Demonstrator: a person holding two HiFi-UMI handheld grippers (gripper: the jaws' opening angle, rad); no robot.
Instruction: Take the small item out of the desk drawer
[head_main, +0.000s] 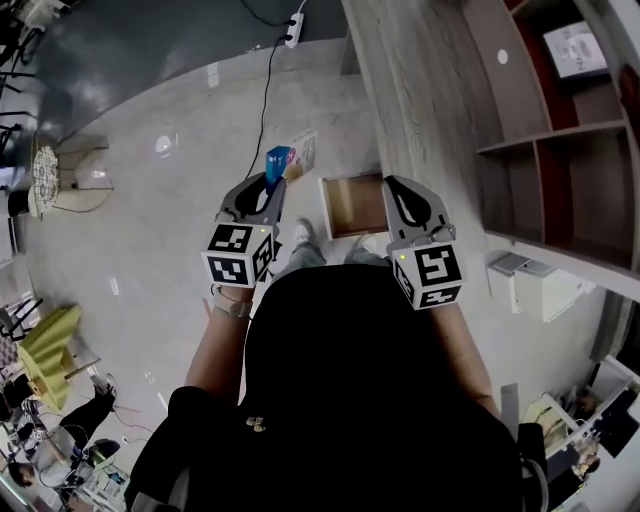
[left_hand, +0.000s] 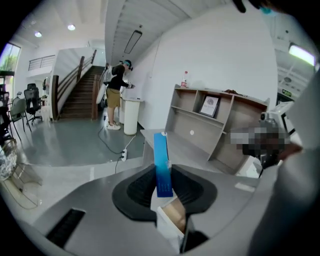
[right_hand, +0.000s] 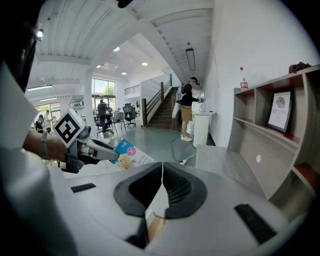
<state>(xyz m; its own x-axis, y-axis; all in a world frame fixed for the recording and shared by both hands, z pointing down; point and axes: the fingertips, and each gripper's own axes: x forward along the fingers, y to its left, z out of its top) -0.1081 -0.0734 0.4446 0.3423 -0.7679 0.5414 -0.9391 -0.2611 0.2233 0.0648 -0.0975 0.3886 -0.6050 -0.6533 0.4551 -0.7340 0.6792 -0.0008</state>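
The left gripper (head_main: 268, 186) is clamped on a flat blue-and-white carton (head_main: 278, 159), the small item of the task. Its pads press the carton's 2 broad faces near the lower end, so most of the carton stands up past the jaw tips. That low, face-on pinch probably suits a thin box that would twist if it were taken by its edges. The carton is out of the drawer (head_main: 352, 205) and held in the air, to the left of it and above the floor (head_main: 170, 230).

The right gripper (head_main: 398, 192) has its jaws together with nothing between them. It hangs over the open drawer's right side, likely because it worked the drawer front and may have to push it shut. The drawer shows only a bare brown bottom, so the removal looks done.

The drawer belongs to a pale wood-grain desk (head_main: 420, 90) that carries a shelf unit (head_main: 560, 140) with open compartments. The floor is smooth, glossy grey, and a white power strip (head_main: 293, 28) lies on it beyond the desk. The room is a large open hall: a staircase (right_hand: 162, 107) rises at the back, and 1 person (right_hand: 189, 107) stands near it.
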